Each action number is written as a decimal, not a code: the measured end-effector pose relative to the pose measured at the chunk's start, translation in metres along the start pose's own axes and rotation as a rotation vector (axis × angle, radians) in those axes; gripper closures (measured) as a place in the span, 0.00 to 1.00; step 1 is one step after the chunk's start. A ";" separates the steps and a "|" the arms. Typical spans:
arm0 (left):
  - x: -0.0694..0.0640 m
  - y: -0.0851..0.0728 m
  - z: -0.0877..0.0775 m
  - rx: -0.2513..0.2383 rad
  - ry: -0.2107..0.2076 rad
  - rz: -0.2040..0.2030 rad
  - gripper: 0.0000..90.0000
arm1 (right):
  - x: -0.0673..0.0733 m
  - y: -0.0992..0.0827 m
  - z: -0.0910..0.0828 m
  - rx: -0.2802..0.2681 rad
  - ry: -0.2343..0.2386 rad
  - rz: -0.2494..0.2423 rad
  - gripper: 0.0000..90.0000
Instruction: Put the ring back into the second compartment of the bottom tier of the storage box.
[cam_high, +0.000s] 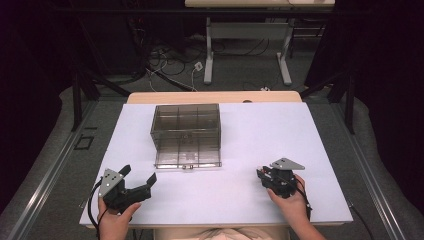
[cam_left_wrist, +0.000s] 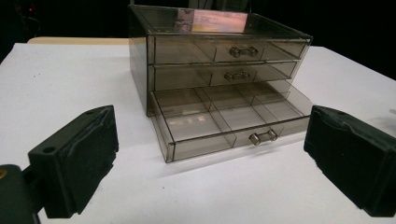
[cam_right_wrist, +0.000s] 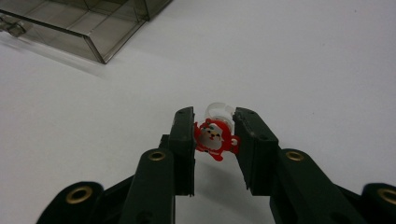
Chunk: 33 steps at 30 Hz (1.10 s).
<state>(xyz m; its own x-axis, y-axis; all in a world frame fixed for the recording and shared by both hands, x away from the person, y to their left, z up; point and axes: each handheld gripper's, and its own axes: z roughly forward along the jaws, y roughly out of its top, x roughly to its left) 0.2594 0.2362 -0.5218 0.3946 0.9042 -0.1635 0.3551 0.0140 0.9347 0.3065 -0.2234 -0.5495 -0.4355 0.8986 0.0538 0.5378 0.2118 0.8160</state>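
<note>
Right claw (cam_right_wrist: 214, 135) clamped on small red Santa ring (cam_right_wrist: 214, 138), left claw (cam_high: 139, 176) spread wide, white desk (cam_high: 280, 130), smoky drawer box (cam_high: 186, 129) with bottom drawer (cam_left_wrist: 224, 126) out, dark room, floor cables (cam_high: 170, 65).

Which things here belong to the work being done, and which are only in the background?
Likely part of the work:
- red Santa ring, clamped in the right gripper
- clear drawer box, bottom drawer pulled open
- left gripper, open

Only background:
- cables on the floor
- far table legs
</note>
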 end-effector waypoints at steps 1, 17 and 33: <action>0.000 0.000 0.000 -0.003 0.001 0.000 0.03 | 0.001 0.003 -0.004 -0.010 0.006 0.001 0.77; -0.001 -0.001 0.002 0.005 -0.002 0.004 0.04 | 0.012 0.022 -0.017 -0.040 0.078 0.003 0.77; -0.001 -0.001 0.004 0.010 -0.005 0.008 0.04 | 0.030 0.046 -0.009 -0.033 0.129 -0.038 0.77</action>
<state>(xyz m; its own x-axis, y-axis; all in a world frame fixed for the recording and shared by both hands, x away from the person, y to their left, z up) 0.2617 0.2336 -0.5237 0.4016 0.9022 -0.1573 0.3601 0.0023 0.9329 0.3116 -0.1907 -0.5055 -0.5457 0.8327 0.0943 0.4962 0.2304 0.8370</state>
